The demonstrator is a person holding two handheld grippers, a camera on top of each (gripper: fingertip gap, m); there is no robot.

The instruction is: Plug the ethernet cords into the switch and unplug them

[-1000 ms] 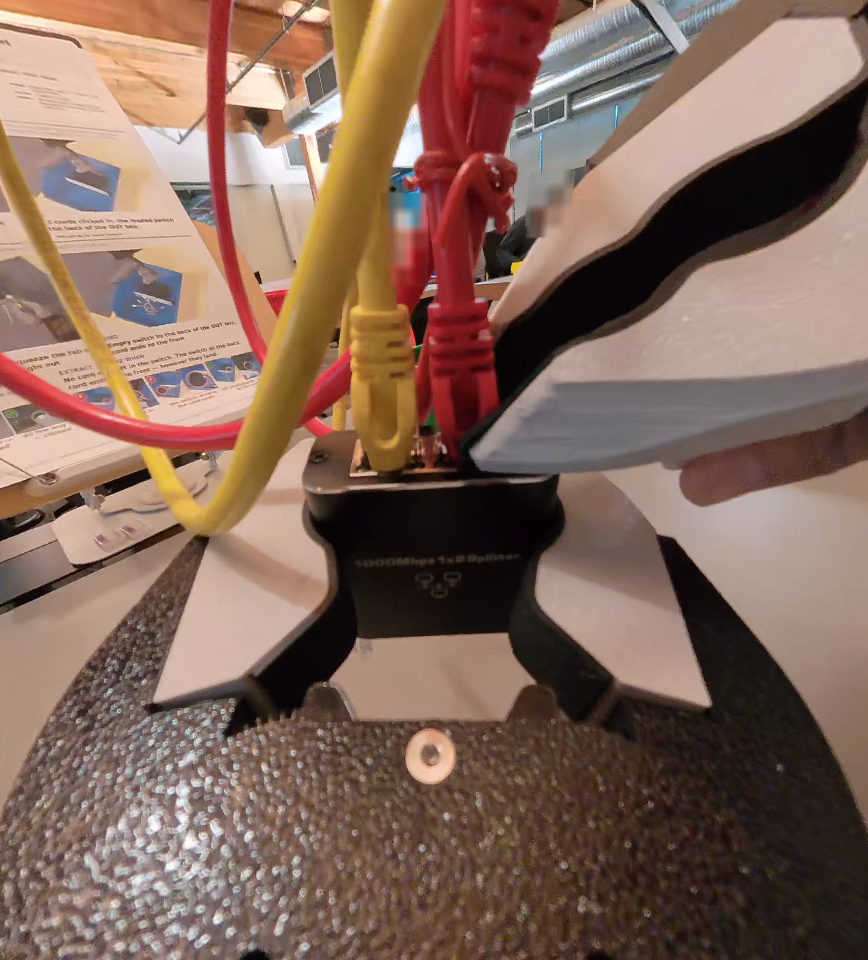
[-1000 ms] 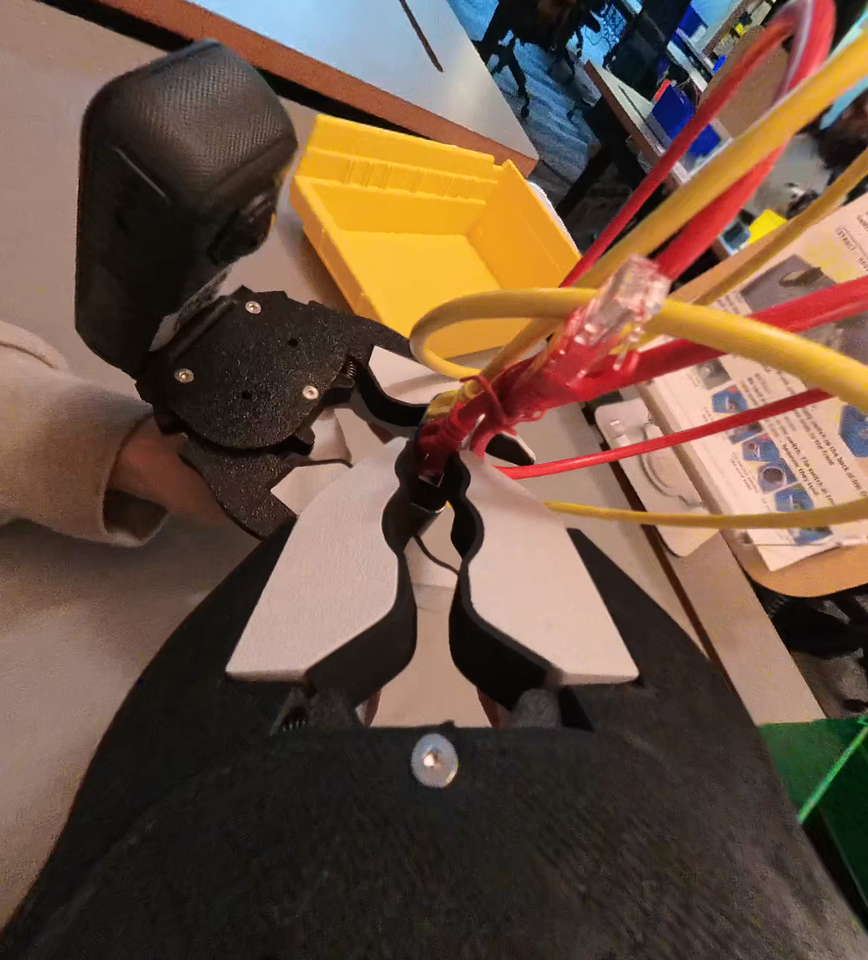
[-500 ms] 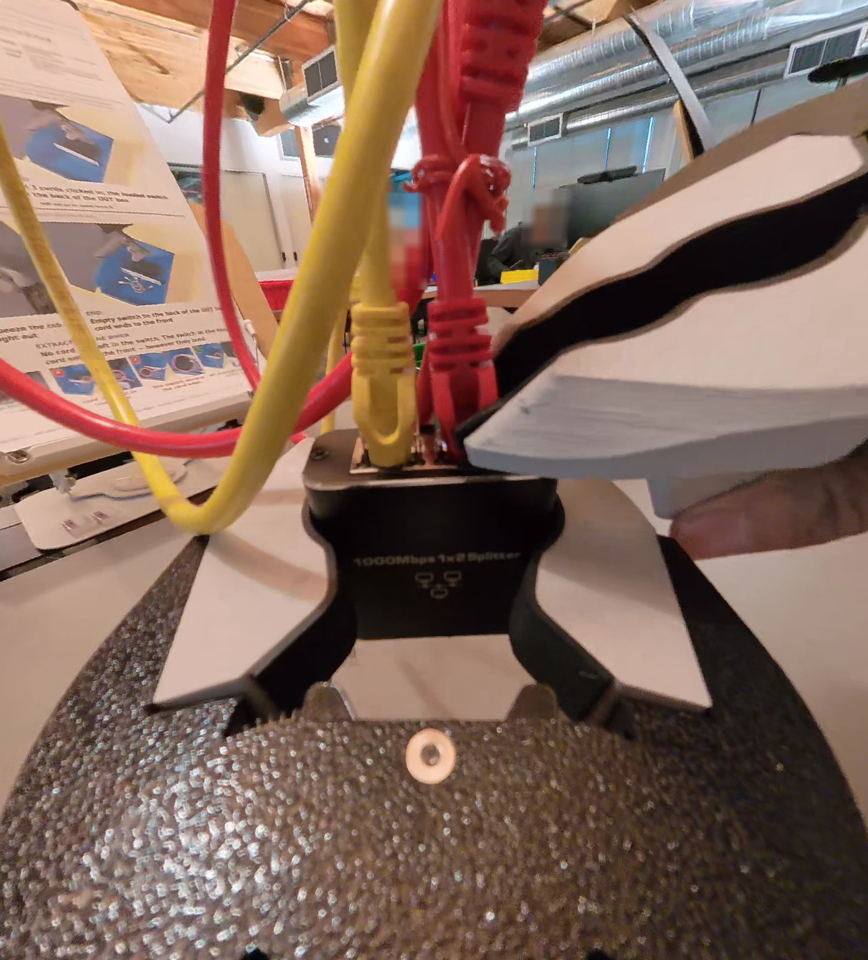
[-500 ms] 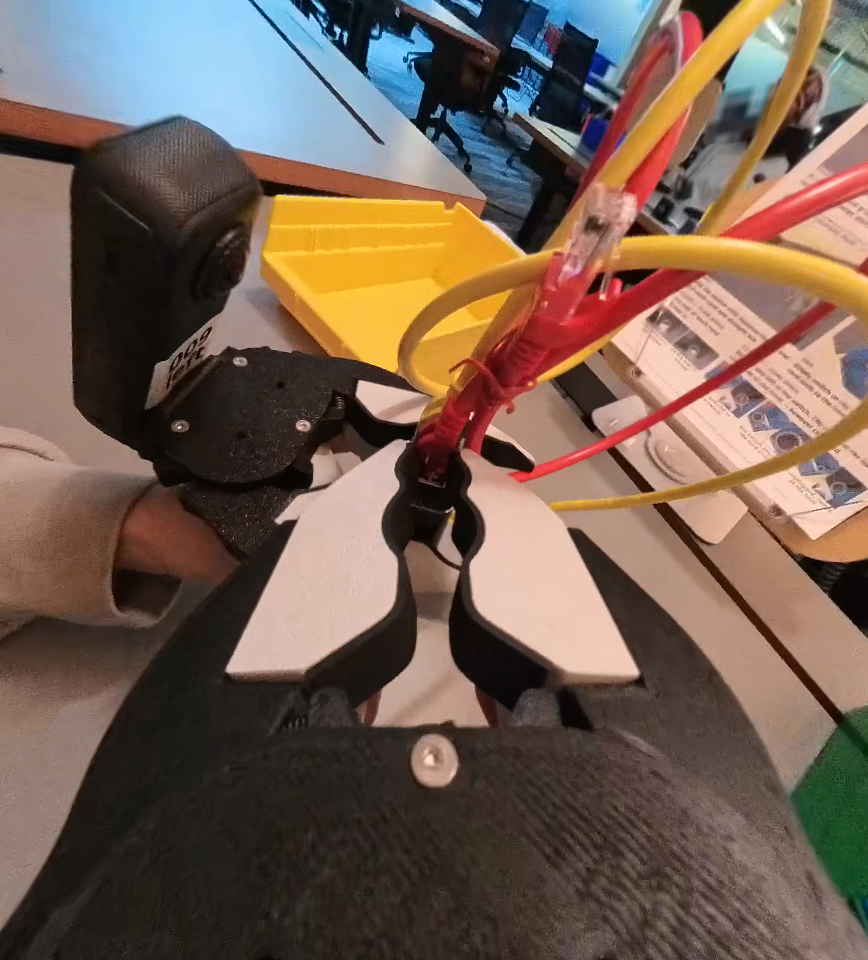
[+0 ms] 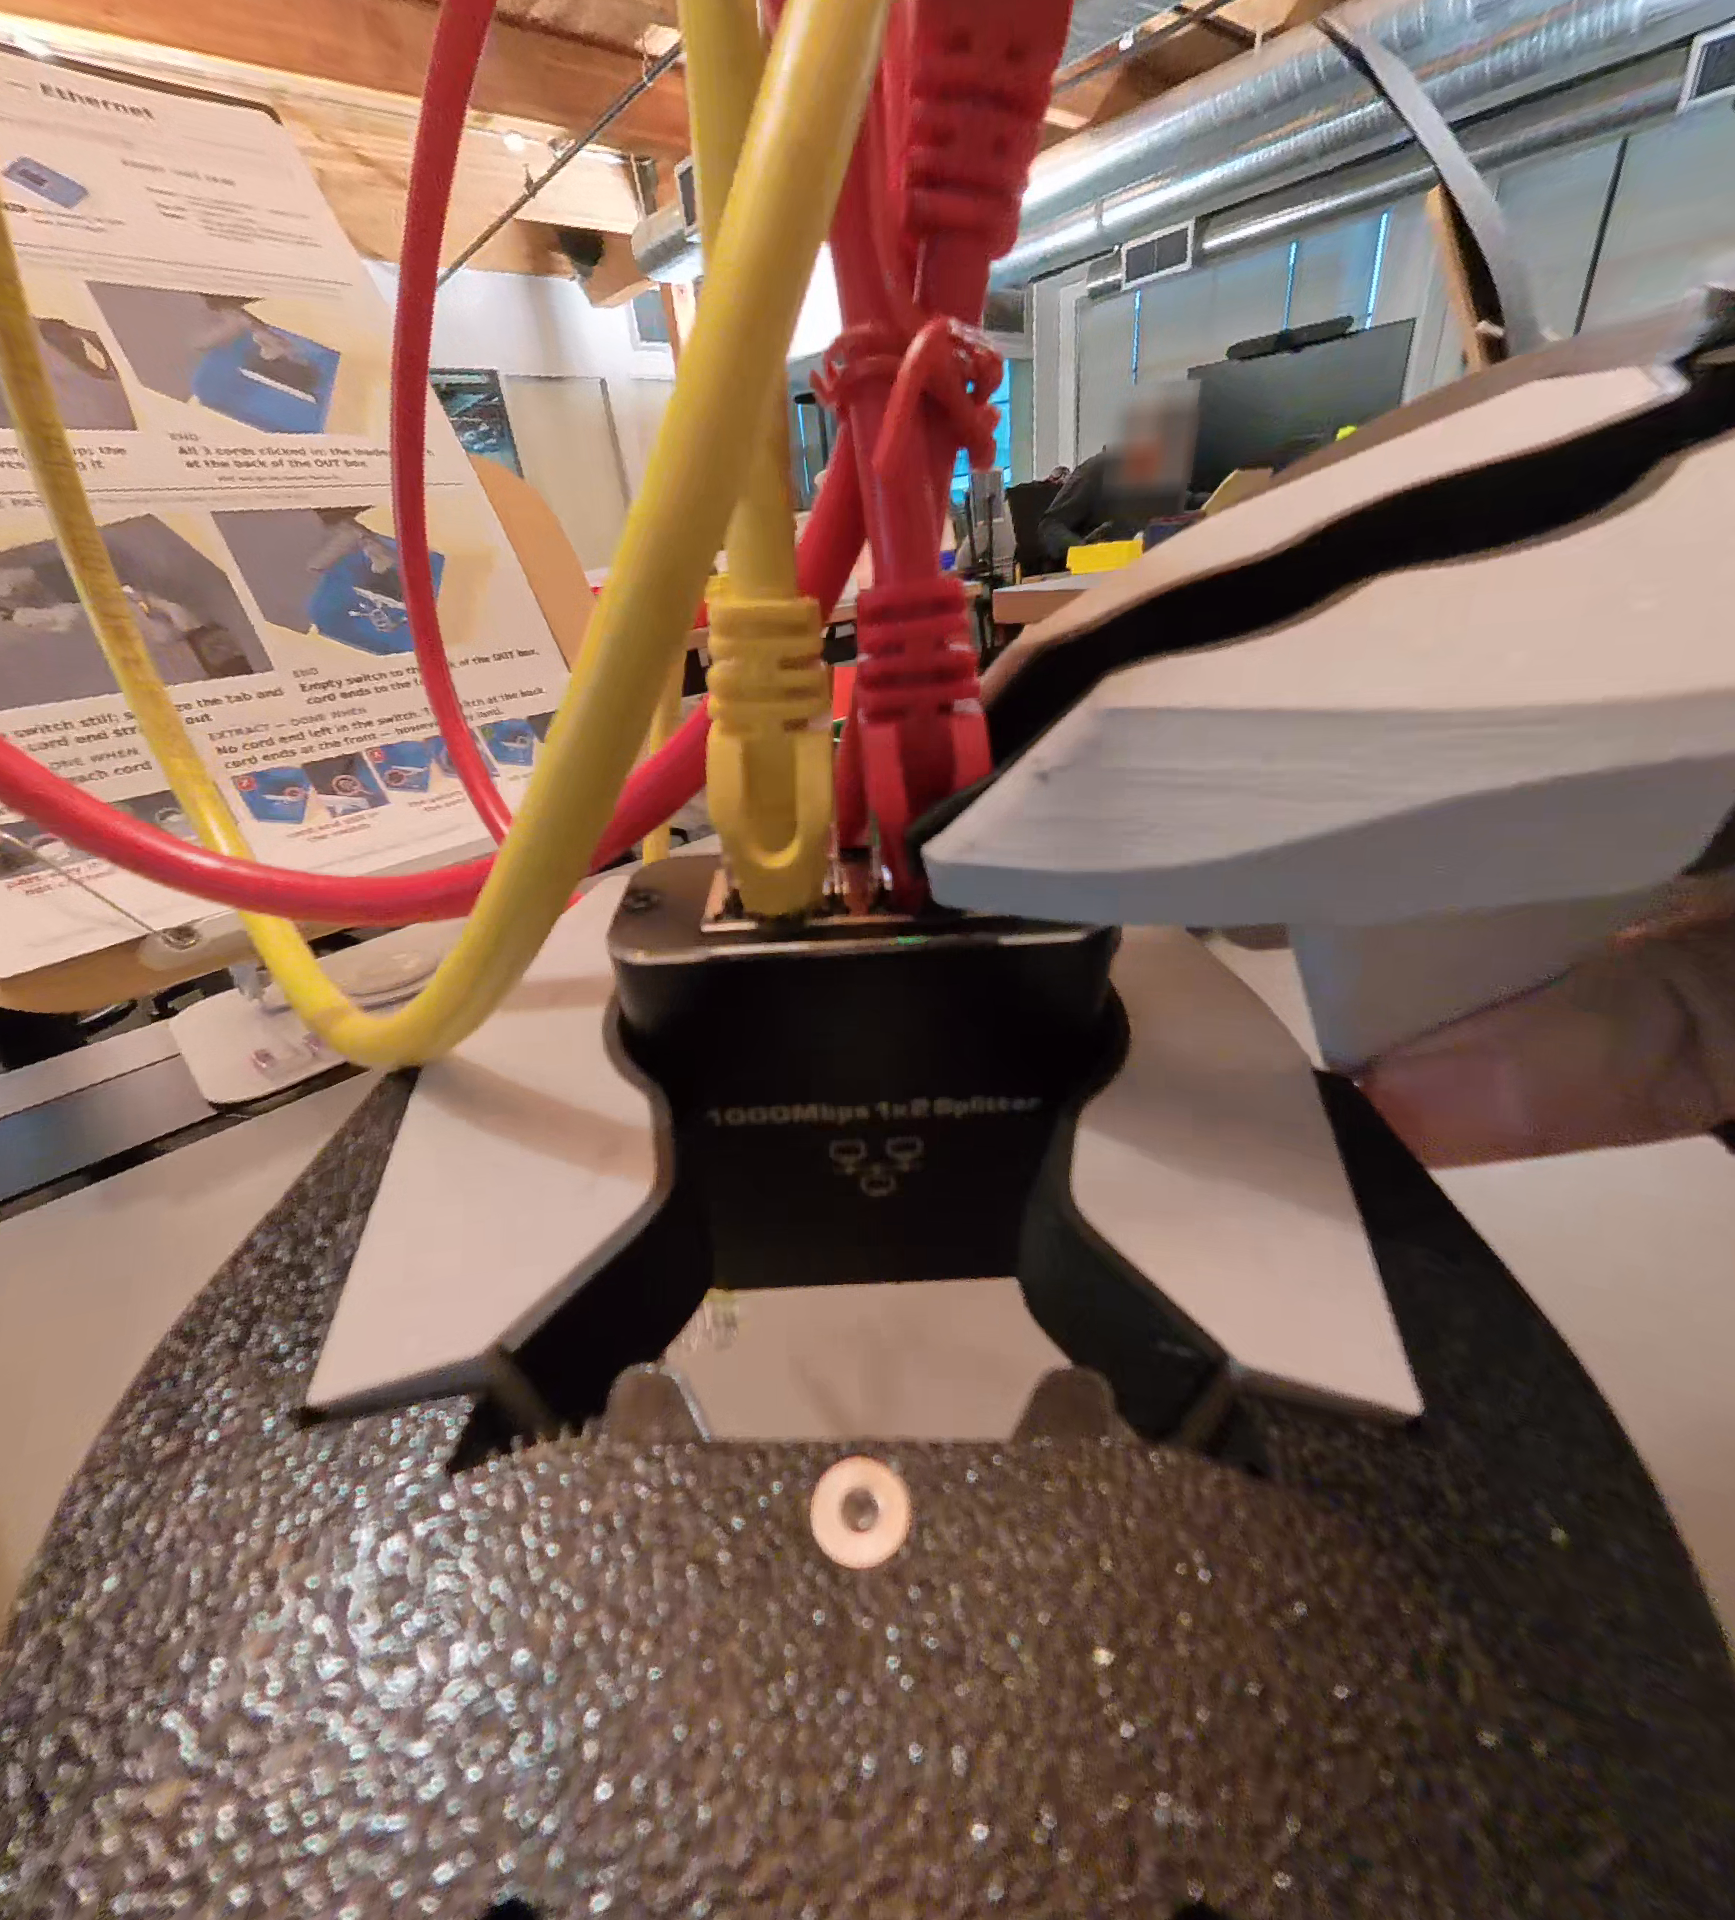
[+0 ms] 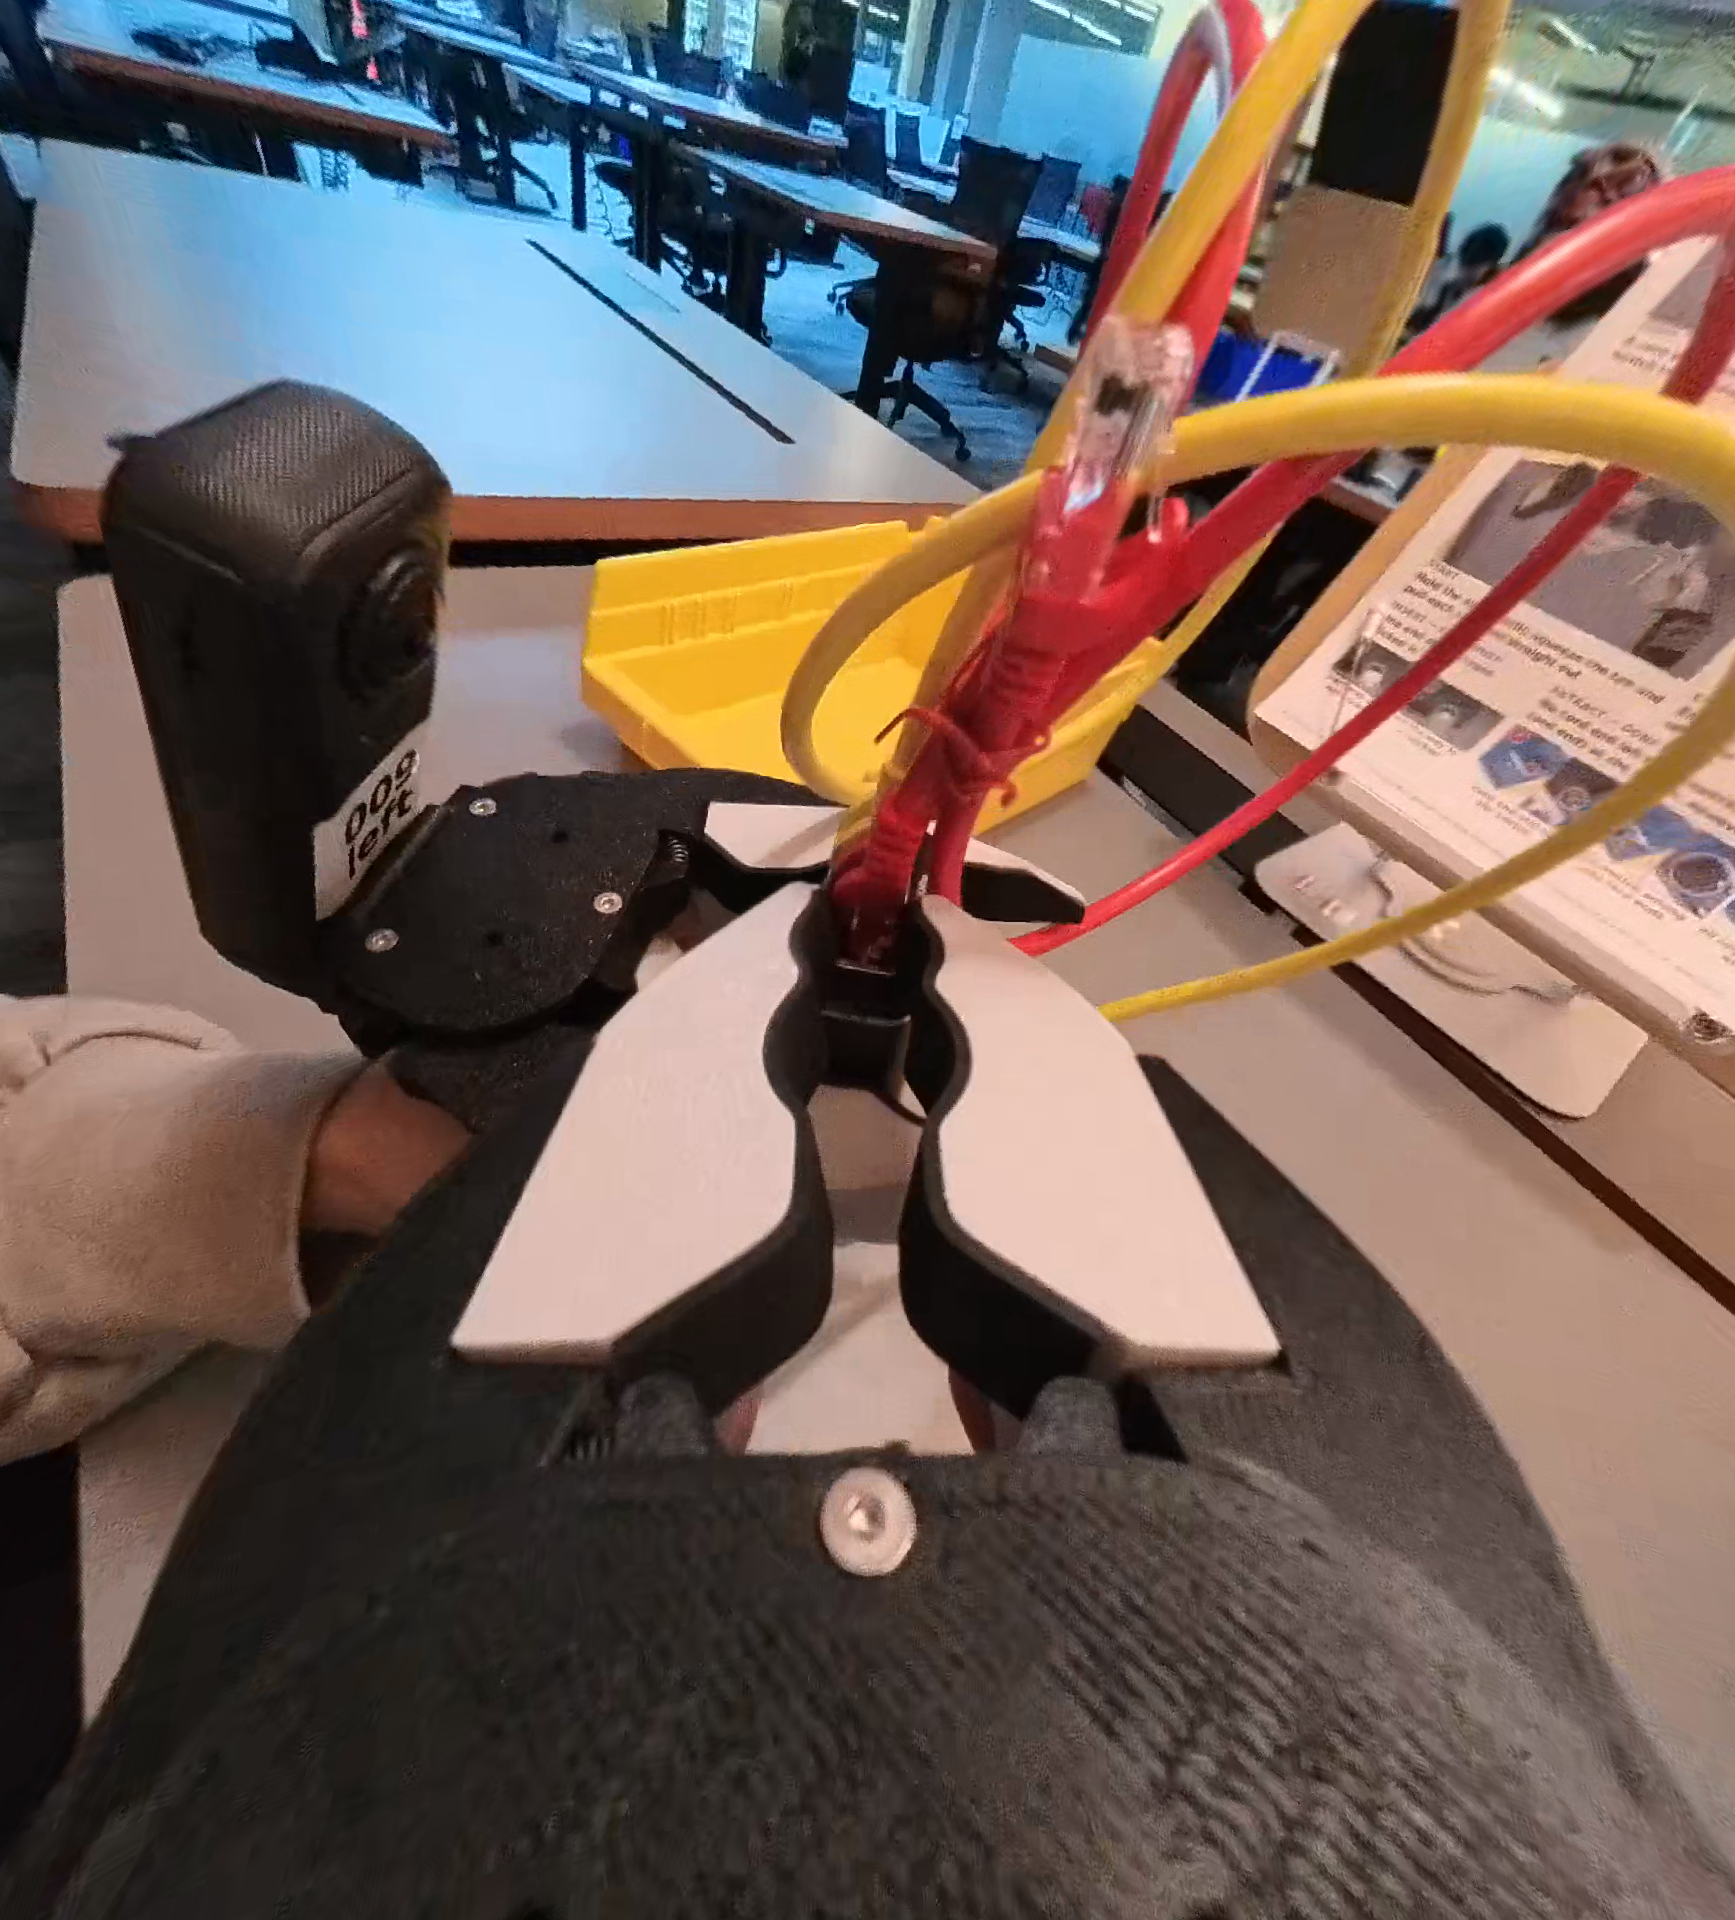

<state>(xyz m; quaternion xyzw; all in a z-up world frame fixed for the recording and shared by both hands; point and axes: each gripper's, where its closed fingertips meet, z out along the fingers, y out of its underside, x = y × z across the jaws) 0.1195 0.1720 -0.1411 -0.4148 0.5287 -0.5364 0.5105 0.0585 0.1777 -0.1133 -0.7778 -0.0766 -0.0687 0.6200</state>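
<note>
Holding the black switch (image 5: pixel 868 1122) upright in my left gripper (image 5: pixel 868 1049), I keep the jaws clamped firmly on its sides. The yellow cord (image 5: pixel 767 758) and red cord (image 5: pixel 913 727) sit in its top ports. My right gripper (image 6: pixel 858 971) pinches narrowly at the red plug (probably on its latch); I'd squeeze, then pull straight out.

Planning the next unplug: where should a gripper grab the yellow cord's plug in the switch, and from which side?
Judging from the pose, grip the ribbed yellow boot just above the switch, coming from the left side. The right gripper, closed on the red plug, blocks the other side. The boot stands upright, so pull straight along it.
</note>
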